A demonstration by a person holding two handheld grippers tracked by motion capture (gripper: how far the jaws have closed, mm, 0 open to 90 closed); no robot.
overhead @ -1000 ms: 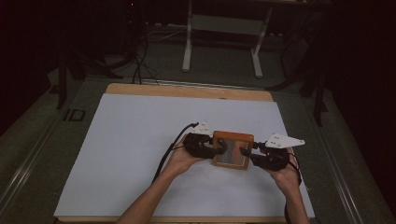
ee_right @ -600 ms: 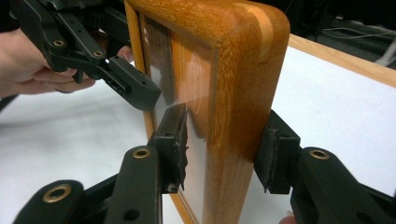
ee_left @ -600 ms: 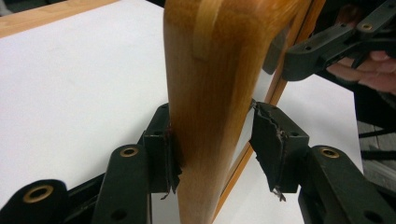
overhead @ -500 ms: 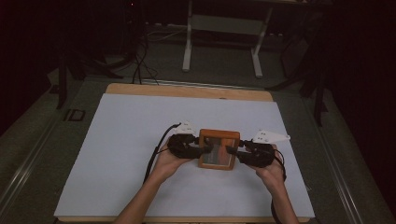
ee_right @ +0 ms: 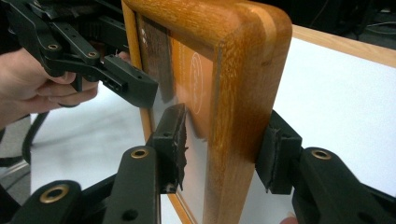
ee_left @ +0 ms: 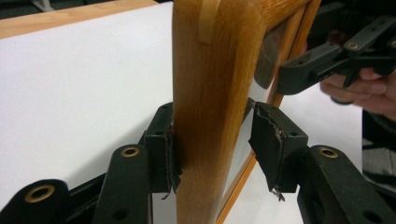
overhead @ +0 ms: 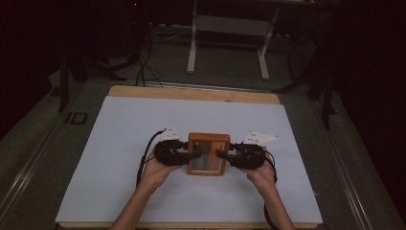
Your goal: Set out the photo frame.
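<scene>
A wooden picture frame [overhead: 208, 154] with rounded corners and a glossy glass front sits between the two grippers over the white sheet [overhead: 119, 143] on the counter [overhead: 143, 91]. The left gripper [ee_left: 212, 149] has its fingers spread around the frame's edge: one pad touches the wood, the other stands just off the glass. The right gripper [ee_right: 224, 149] pinches the opposite edge, a pad on either face.
</scene>
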